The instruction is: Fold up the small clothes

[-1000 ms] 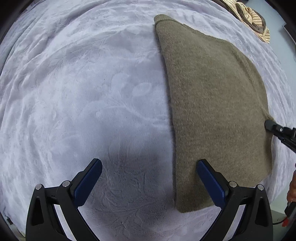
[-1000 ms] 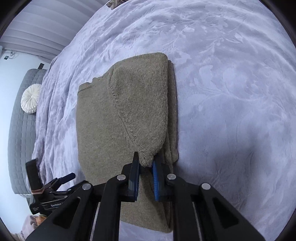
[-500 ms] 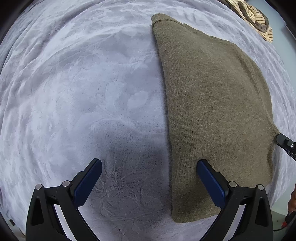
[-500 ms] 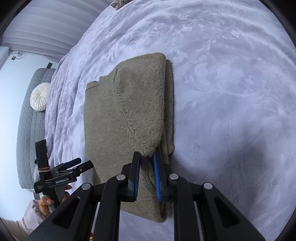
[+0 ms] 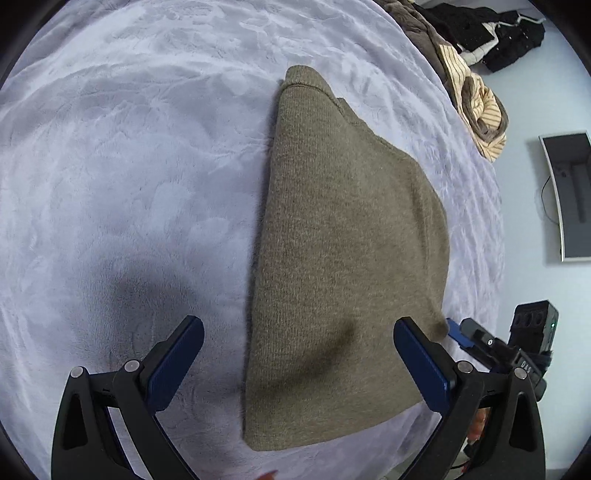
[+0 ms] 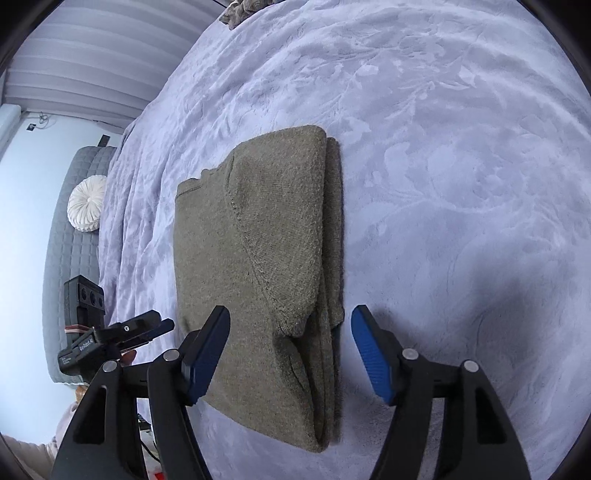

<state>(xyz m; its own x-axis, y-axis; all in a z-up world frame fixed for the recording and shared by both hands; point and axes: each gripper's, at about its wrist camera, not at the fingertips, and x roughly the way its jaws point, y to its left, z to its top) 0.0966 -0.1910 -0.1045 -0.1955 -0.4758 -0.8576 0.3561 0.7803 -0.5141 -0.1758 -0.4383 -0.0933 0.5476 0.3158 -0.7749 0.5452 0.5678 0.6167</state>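
An olive-brown knit sweater (image 5: pixel 343 266) lies folded on the lavender plush blanket (image 5: pixel 140 177). My left gripper (image 5: pixel 301 354) hovers open over its near end, one finger above the blanket and the other above the knit, touching nothing. In the right wrist view the sweater (image 6: pixel 266 236) shows a sleeve folded over its body. My right gripper (image 6: pixel 288 343) is opening its jaws. The sleeve's tip lies loose between them, and the pads are clear of it. The right gripper (image 5: pixel 465 336) shows at the sweater's right edge, and the left gripper (image 6: pixel 147 325) at the far left.
A heap of striped and brown clothes (image 5: pixel 476 103) and black garments (image 5: pixel 498 33) sit past the bed's far right edge. A flat panel (image 5: pixel 569 195) hangs on the wall. A grey quilted headboard (image 6: pixel 66 240) with a white round cushion (image 6: pixel 86 203) stands on the left.
My right gripper's jaws have spread wide and let go of the sleeve tip, which now rests on the sweater. The left gripper swung over the sweater's end, and the clothes heap came into view.
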